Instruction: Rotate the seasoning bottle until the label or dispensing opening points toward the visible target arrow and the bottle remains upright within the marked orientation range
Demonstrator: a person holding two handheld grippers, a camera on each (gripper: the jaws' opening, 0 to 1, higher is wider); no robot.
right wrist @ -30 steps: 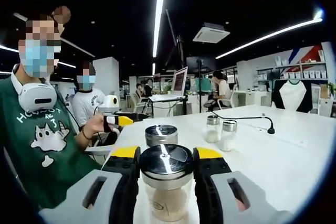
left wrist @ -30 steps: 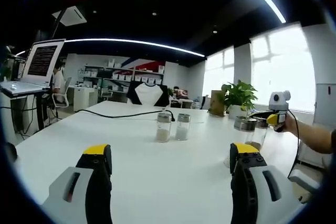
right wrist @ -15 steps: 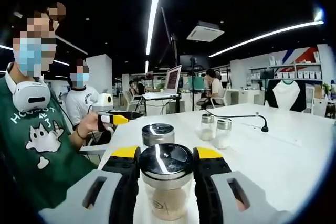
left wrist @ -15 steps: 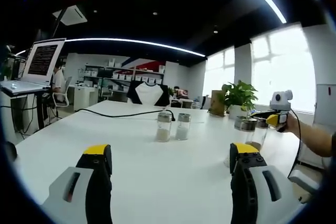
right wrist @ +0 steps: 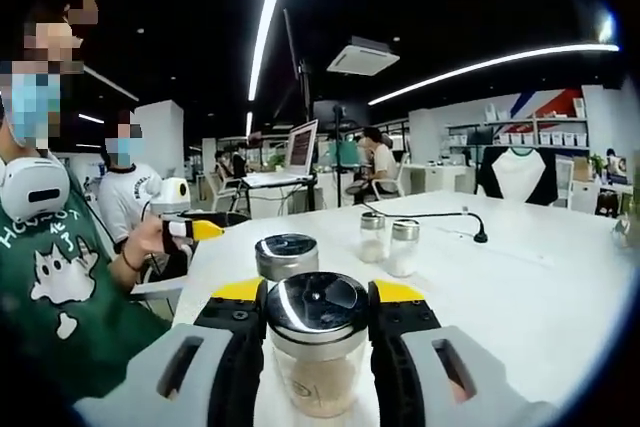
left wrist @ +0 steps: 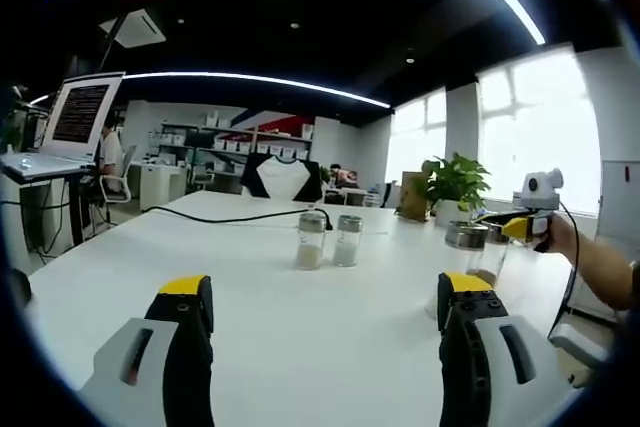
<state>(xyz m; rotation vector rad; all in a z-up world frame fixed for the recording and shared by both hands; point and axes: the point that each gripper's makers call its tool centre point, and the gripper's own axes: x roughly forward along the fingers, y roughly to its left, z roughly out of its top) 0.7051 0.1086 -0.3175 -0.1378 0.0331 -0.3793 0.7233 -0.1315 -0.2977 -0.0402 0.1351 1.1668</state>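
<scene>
Yellow-tipped jaws of the right gripper are closed on a glass seasoning bottle, one at each side just under its shiny metal lid, a hold that keeps it upright while it is turned. The bottle stands near the edge of a white table, with a second jar just behind it and a pair of small shakers farther off. I can make out no target arrow and no label from here, so how far the turn has gone is unclear. The left gripper hangs over the table wide open and holds nothing, aimed at the two shakers, probably just waiting. A person's hand grips its handle, level, beside the table.
</scene>
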